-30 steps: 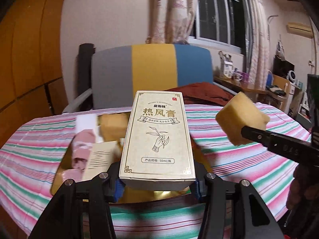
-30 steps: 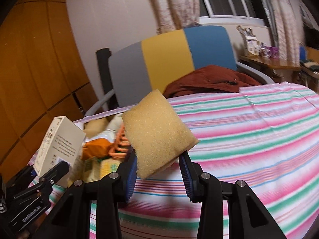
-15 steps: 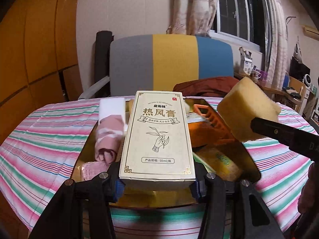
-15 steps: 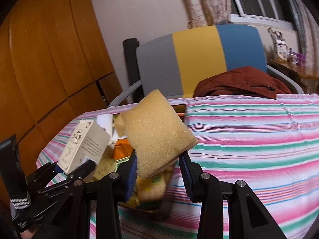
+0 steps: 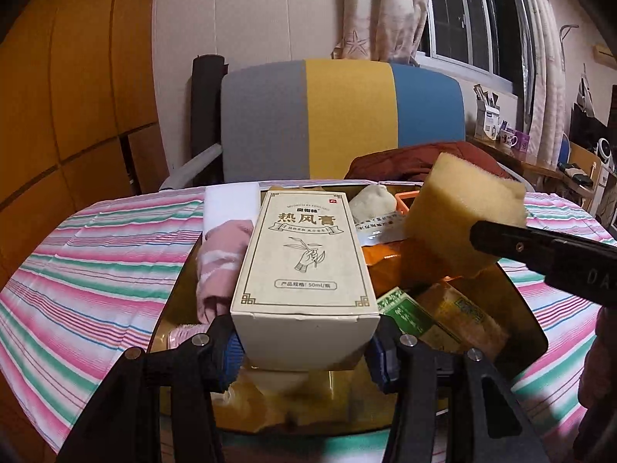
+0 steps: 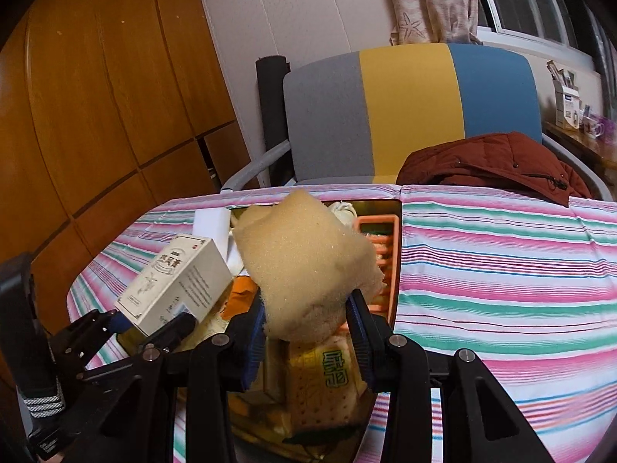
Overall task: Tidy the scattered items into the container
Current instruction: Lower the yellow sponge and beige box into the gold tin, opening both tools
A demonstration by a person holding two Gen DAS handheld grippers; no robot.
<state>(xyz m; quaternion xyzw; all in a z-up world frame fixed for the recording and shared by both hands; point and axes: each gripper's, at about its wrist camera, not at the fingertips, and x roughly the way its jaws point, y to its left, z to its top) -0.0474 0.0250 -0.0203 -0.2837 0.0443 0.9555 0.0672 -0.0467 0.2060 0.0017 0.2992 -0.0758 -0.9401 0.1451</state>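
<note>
My left gripper (image 5: 304, 351) is shut on a cream carton (image 5: 304, 266) with gold print, held over the near part of the dark gold-lined container (image 5: 524, 320). In the right wrist view the same carton (image 6: 177, 281) hangs at the left over the container's (image 6: 378, 204) edge. My right gripper (image 6: 306, 328) is shut on a yellow sponge (image 6: 308, 254), squeezed between the blue pads above the container's middle. From the left wrist view the sponge (image 5: 459, 220) hovers at the right. Inside lie a pink cloth (image 5: 219, 266), snack packets (image 6: 327, 382) and an orange basket (image 6: 380, 247).
The container sits on a table with a pink, green and white striped cloth (image 6: 501, 262). Behind it stands a grey, yellow and blue chair (image 5: 347, 115) with a rust-red jacket (image 6: 497, 162) on its seat. A white sheet (image 5: 229, 204) leans at the container's far left.
Both grippers have swung left over the container with their loads; the container now fills the middle of both views, and the sponge sits above its contents instead of over the striped cloth.
</note>
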